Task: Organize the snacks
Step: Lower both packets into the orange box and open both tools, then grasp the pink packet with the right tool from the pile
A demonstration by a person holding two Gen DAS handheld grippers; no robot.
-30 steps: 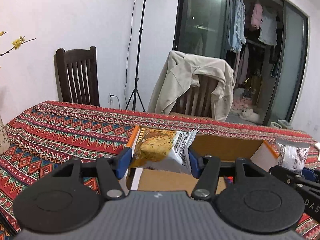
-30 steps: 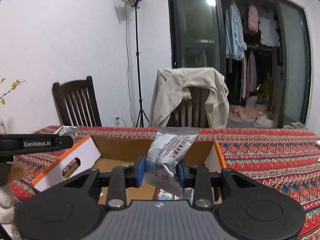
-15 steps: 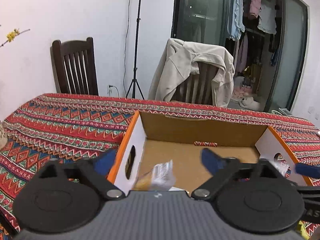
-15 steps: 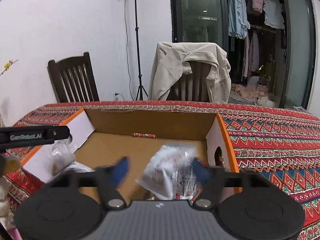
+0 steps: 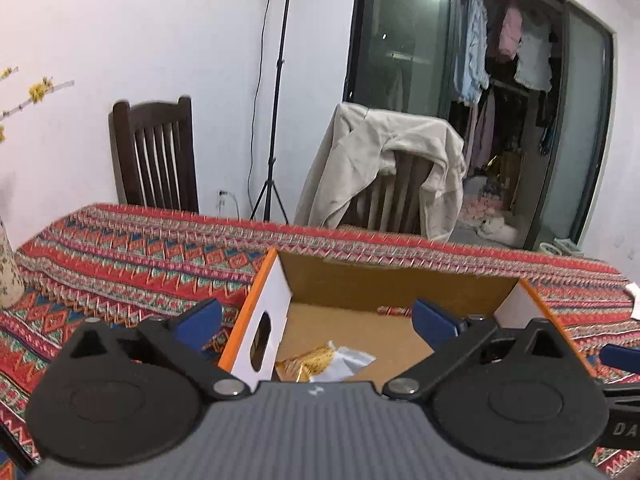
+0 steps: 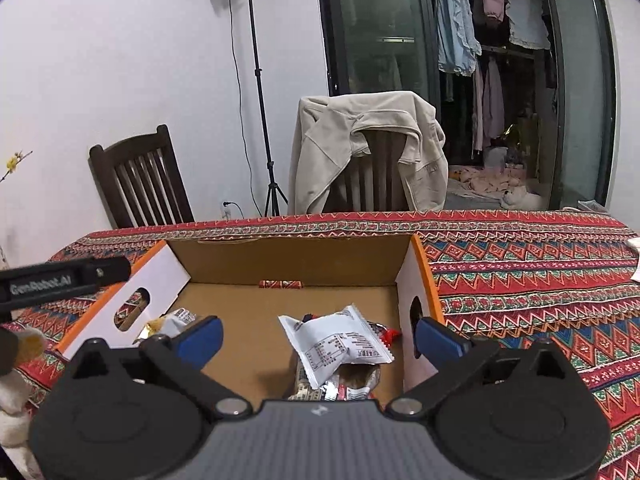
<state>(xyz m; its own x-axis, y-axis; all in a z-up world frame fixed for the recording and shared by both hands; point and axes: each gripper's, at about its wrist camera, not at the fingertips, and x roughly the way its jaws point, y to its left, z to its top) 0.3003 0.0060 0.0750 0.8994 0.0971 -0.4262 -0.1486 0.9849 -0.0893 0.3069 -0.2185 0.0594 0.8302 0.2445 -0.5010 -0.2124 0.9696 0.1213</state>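
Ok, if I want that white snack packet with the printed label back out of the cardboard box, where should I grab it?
Probably the white snack packet's raised crimped end, from above: it lies tilted atop other wrappers beside the cardboard box's right wall.

A cardboard box (image 6: 288, 256) sits on the bench (image 6: 520, 264), with two chairs (image 6: 140, 184) behind. Inside, one snack packet (image 6: 340, 344) lies right atop others, another (image 6: 176, 318) at the left wall.

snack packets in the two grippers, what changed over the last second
Both were let go. The left hand-held gripper opened and its yellow packet dropped into the cardboard box, at its left end. The right hand-held gripper opened too, and its white packet now lies on the pile at the box's right end. The box, the patterned tablecloth and the chairs stayed put.
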